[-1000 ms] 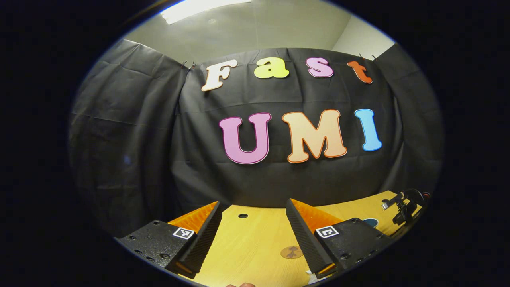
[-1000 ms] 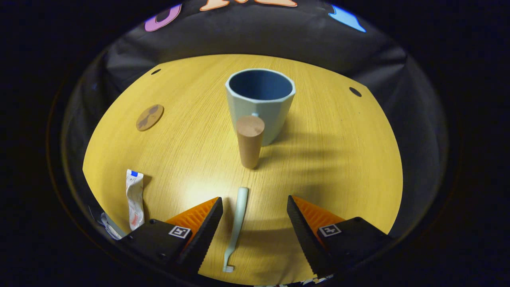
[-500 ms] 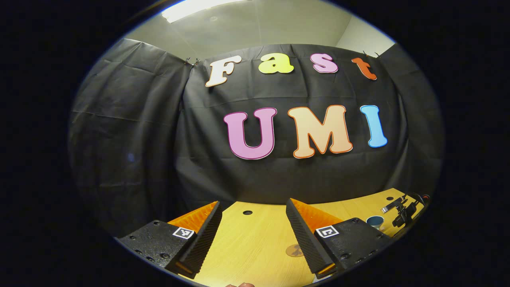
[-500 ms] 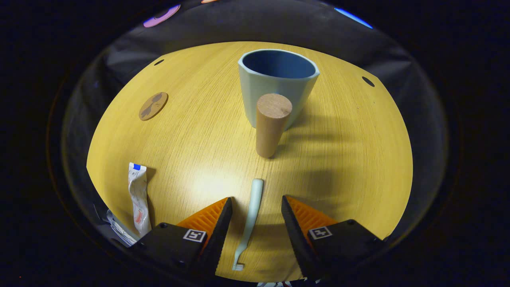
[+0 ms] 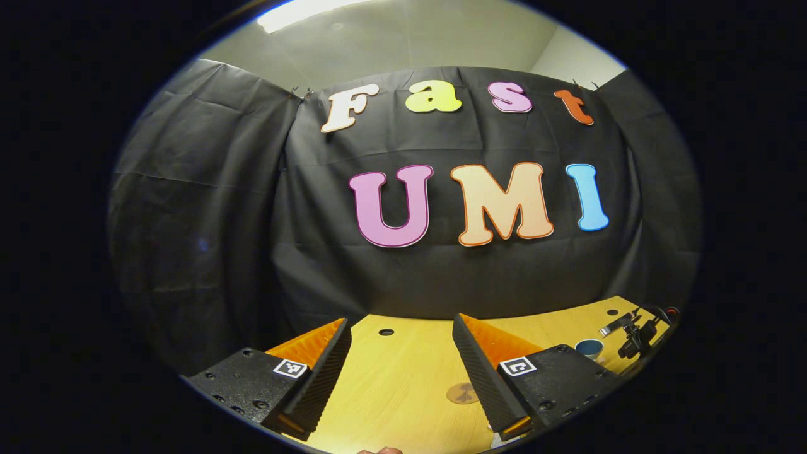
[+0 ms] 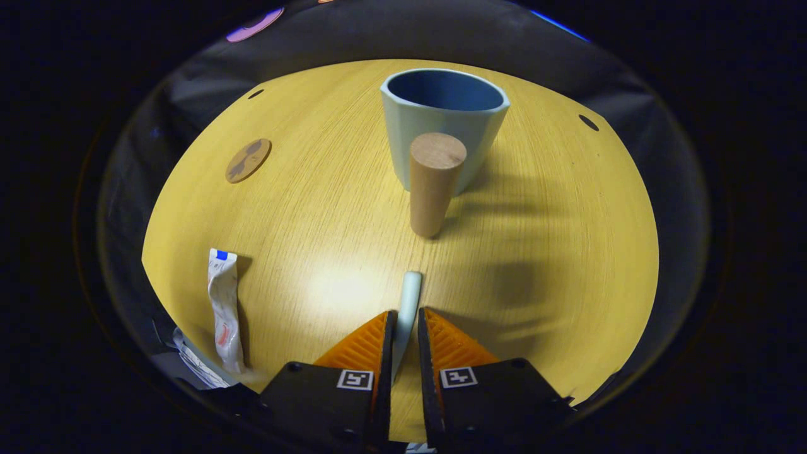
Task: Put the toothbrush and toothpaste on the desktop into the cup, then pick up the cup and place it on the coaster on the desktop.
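Observation:
In the right gripper view my right gripper (image 6: 403, 313) is shut on the handle of a pale green toothbrush (image 6: 410, 291), which lies low over the wooden desktop (image 6: 555, 252); its brush end is hidden behind the fingers. Just ahead stands a pale blue cup (image 6: 470, 135) with a wooden peg handle (image 6: 434, 183) facing me. A white toothpaste tube (image 6: 224, 309) lies at the left front. The round brown coaster (image 6: 248, 160) sits at the far left. My left gripper (image 5: 400, 326) hangs open above the desktop, with the coaster (image 5: 463, 393) between its fingers' lines and the cup (image 5: 590, 348) far right.
Small round holes mark the desktop near its back corners (image 6: 588, 122) (image 6: 256, 94). Crumpled clear plastic (image 6: 195, 366) lies at the front left edge. In the left gripper view the other gripper's dark body (image 5: 637, 333) shows beside the cup, with black cloth behind.
My right gripper has shut from wide open onto the toothbrush handle and come lower and closer to the cup. The left gripper view has barely shifted; that gripper stays open.

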